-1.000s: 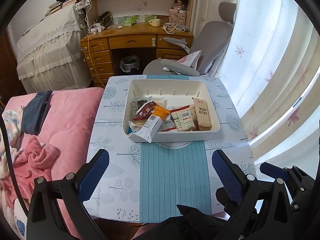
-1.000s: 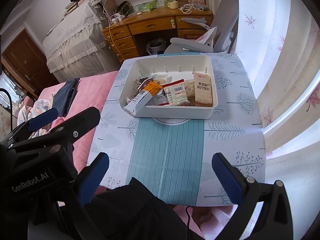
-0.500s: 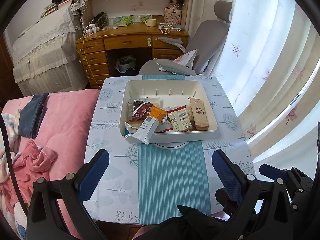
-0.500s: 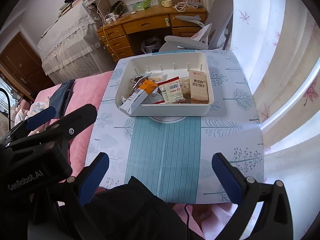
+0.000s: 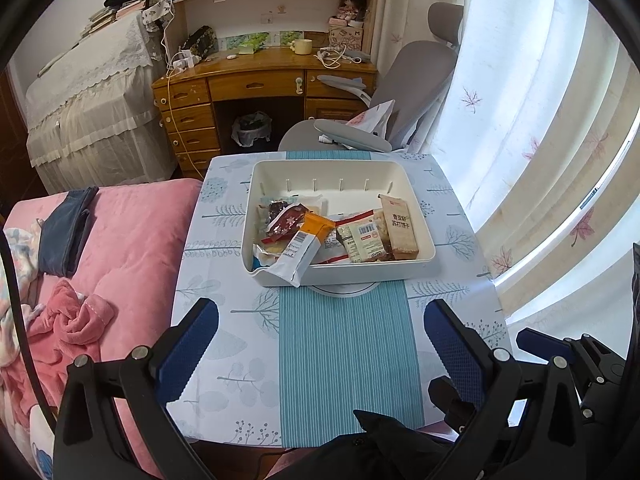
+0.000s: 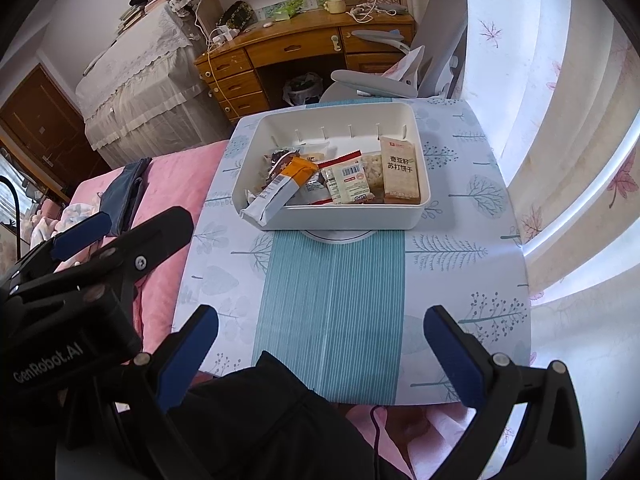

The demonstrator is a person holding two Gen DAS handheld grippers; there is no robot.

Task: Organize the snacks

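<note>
Left gripper (image 5: 320,344): I hold it high over the near edge of the table, jaws spread wide and empty, so that I see the whole bin before I commit to anything.
Right gripper (image 6: 320,344): same posture, fingers well apart, nothing between them; it hangs beside the left one, which shows at the left edge of its view.
Bin (image 5: 425,258): white plastic, on the far half of the table (image 5: 224,344), resting on a round white disc that peeks out under its near wall.
Snacks: all in the bin, heaped toward its near side; the far part of the floor is bare.
Orange-and-white packet (image 5: 298,254): leans across the near-left corner, its lower end hanging over the rim; I judge it the loosest piece and the likeliest to slide out.
Cracker pack (image 5: 400,227): lies flat along the right wall, already neat.
Barcode pack (image 5: 362,238): just beside the cracker pack, overlapping a red-and-white wrapper.
Next move, as I judge: reach forward for the overhanging packet.
</note>
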